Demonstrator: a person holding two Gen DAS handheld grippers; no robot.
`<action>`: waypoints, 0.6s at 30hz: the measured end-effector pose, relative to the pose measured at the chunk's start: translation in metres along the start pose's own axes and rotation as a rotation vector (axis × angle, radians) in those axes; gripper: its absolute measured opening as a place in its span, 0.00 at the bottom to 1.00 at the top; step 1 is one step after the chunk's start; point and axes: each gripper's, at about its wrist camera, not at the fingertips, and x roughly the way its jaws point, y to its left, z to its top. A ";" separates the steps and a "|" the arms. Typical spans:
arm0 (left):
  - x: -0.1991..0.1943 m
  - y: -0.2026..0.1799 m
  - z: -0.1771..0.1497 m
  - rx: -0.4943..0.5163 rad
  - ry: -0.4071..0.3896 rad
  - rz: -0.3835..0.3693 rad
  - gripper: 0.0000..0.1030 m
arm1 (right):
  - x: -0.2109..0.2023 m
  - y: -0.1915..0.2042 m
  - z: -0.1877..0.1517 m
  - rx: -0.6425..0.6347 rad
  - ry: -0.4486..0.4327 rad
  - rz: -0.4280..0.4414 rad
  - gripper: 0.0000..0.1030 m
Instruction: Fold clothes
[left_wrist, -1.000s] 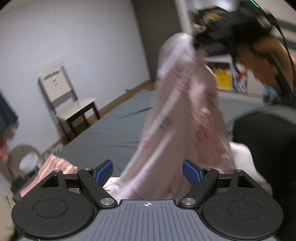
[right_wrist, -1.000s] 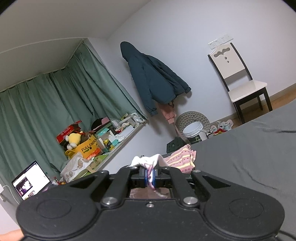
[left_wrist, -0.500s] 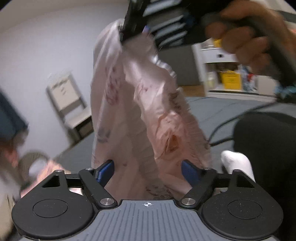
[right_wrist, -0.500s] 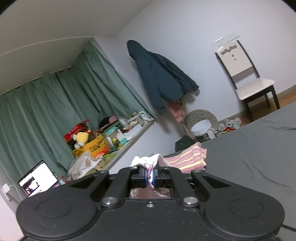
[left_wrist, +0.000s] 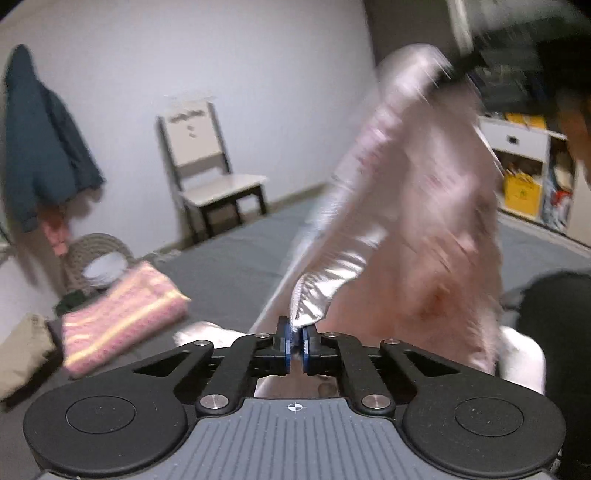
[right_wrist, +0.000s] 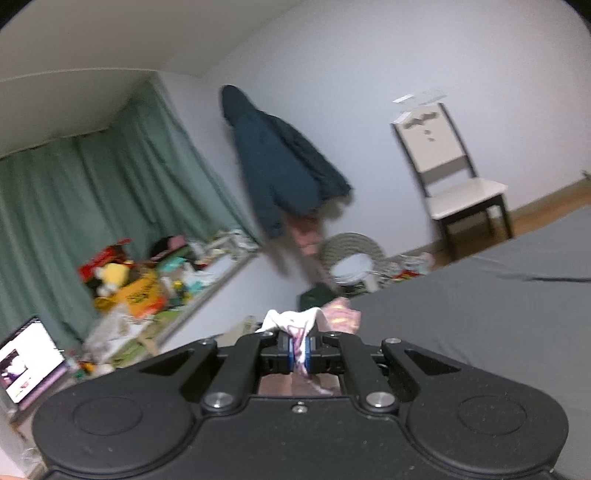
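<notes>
While the pink garment is pinched in both left tongs and right tongs, it should be spread taut above the bed.

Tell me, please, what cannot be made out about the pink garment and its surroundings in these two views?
- Pink garment, left wrist view: motion blur smears its print and outline, so its type is unclear.
- Its top edge: lost behind a dark blurred shape at the upper right.
- Garment in the right tool, right wrist view: only a small bunch shows; the tool body hides the rest.
- Striped cloth on the bed: blurred, folds unreadable.
</notes>
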 end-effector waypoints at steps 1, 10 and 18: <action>-0.004 0.010 0.005 -0.030 -0.017 0.007 0.03 | 0.002 -0.004 -0.002 -0.004 0.006 -0.032 0.09; -0.030 0.053 0.053 -0.209 -0.148 -0.048 0.03 | 0.041 -0.049 -0.042 0.008 0.158 -0.274 0.59; -0.018 0.048 0.078 -0.200 -0.111 -0.063 0.03 | 0.031 -0.042 -0.095 -0.051 0.201 -0.402 0.72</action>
